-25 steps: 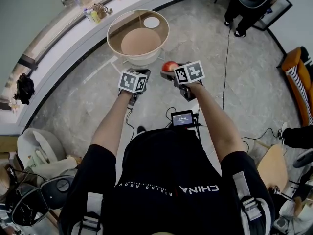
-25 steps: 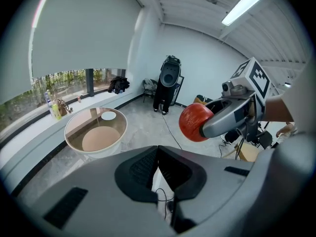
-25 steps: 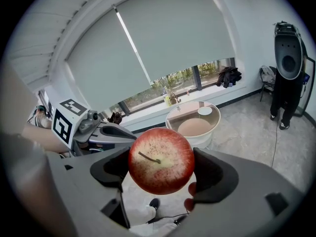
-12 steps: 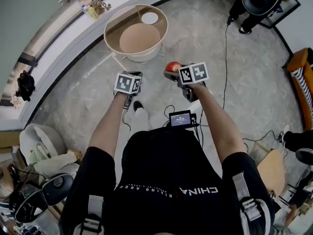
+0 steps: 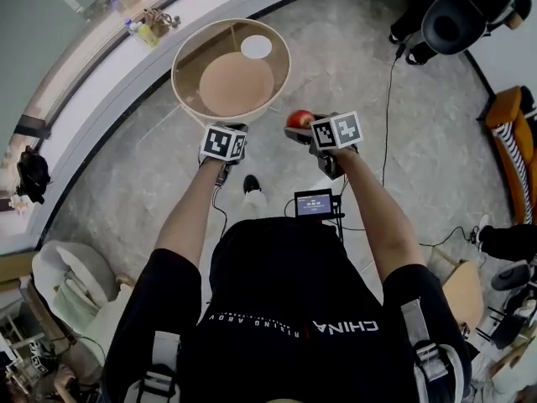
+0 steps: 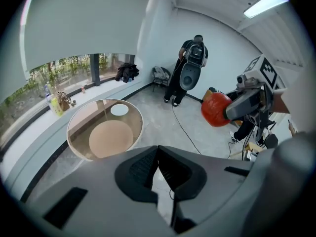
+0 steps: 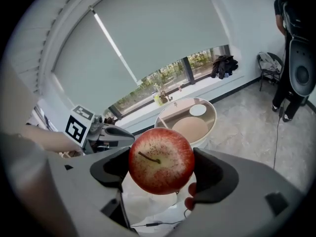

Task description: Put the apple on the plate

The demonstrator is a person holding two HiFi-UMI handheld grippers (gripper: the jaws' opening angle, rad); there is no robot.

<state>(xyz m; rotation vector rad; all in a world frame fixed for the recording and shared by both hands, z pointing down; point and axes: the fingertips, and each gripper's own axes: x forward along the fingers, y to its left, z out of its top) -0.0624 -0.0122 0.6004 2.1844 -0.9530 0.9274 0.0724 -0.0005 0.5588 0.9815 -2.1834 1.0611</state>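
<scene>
**Between the right jaws, a speckled red apple, short of the table**

Between its dark pads the right gripper (image 5: 299, 130) clamps the apple (image 7: 161, 161) from both sides and holds it in the air. The fruit is round and glossy. Its skin is deep red with fine pale speckles, fading to a yellow-green patch around a short brown stem that faces back along the jaws. The gripper bodies are smooth, matte grey plastic, each carrying a white cube printed with black squares.

To the left of it and apart, at about the same reach, the left gripper (image 6: 158, 154) has its ribbed black jaws closed tip to tip, with nothing between them.

Under both lies the floor (image 5: 126, 166) of grey, marbled stone, crossed by a thin black cable (image 5: 388, 99).

Just ahead of the left gripper, and ahead and to the left of the apple, stands a round table (image 5: 174, 75). It has a pale tan rim and a see-through top, through which a tan disc shows. On the far part of that top, well away from the apple, lies the plate (image 5: 256, 47), which is small, white, round and bare.

Beyond the table a white window ledge (image 5: 101, 74) curves past.
</scene>
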